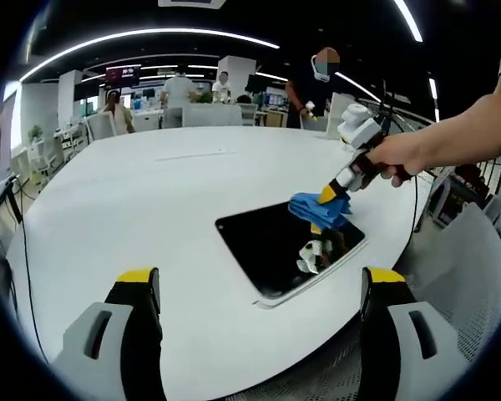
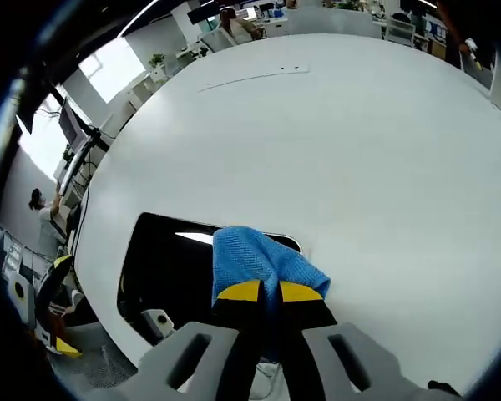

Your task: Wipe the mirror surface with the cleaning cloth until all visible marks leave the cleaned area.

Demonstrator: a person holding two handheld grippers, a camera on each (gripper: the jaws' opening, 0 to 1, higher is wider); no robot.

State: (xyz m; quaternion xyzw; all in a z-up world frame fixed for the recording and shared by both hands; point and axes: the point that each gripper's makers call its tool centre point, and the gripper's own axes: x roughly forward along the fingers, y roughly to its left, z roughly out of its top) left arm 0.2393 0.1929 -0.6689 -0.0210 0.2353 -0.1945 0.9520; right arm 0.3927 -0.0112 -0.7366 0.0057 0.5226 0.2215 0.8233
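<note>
A dark rectangular mirror [image 1: 280, 246] lies flat on the white table [image 1: 150, 200], near its front right edge. My right gripper [image 1: 330, 196] is shut on a blue cleaning cloth [image 1: 317, 209] and presses it onto the mirror's far right corner. From the right gripper view the cloth [image 2: 255, 263] bunches over the mirror [image 2: 163, 267] just ahead of the shut yellow-tipped jaws [image 2: 269, 292]. My left gripper [image 1: 259, 284] is open, hanging above the table's near edge, apart from the mirror, with nothing between its fingers.
A person's hand and forearm [image 1: 451, 142] hold the right gripper. The table's edge [image 1: 317, 334] runs close to the mirror. Several people and chairs [image 1: 179, 100] stand beyond the far side. A chair [image 1: 476, 276] sits at the right.
</note>
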